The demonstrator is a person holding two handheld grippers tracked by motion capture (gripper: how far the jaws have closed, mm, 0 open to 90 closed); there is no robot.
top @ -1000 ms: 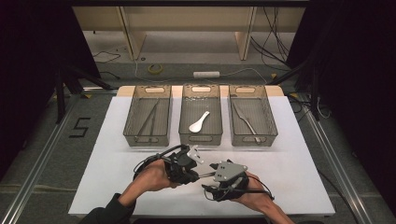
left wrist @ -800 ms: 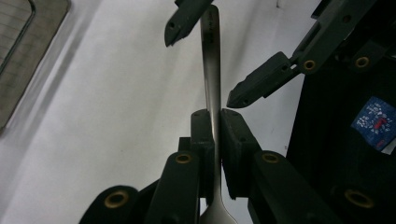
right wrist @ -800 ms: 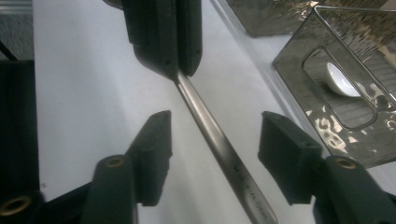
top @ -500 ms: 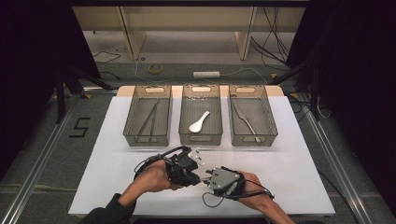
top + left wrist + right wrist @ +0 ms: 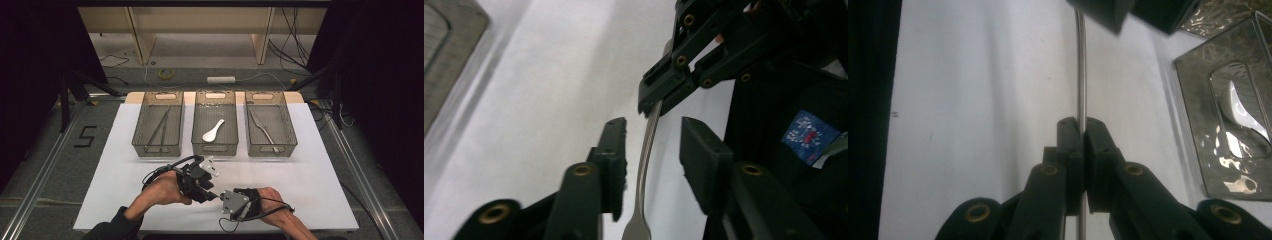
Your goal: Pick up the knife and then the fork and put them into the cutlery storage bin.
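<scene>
Low over the white table's front middle, a thin metal utensil (image 5: 644, 165) hangs between the two grippers. My right gripper (image 5: 1080, 130) is shut on its slim handle (image 5: 1080, 65). My left gripper (image 5: 651, 135) is open, one jaw on each side of the handle with a gap either way. In the high view the left gripper (image 5: 207, 189) points right and meets the right gripper (image 5: 222, 197), which points left. In the left gripper view the right gripper (image 5: 659, 102) pinches the far end of the utensil.
Three mesh baskets stand in a row at the back: the left one (image 5: 145, 131) holds long thin sticks, the middle one (image 5: 200, 125) a white spoon (image 5: 213, 131), the right one (image 5: 287, 131) a metal utensil (image 5: 265, 131). White tabletop (image 5: 320, 175) spreads around both hands.
My right gripper has drawn closer to the table's front edge and a little left, so its jaws now meet the left gripper's. The left gripper has hardly moved.
</scene>
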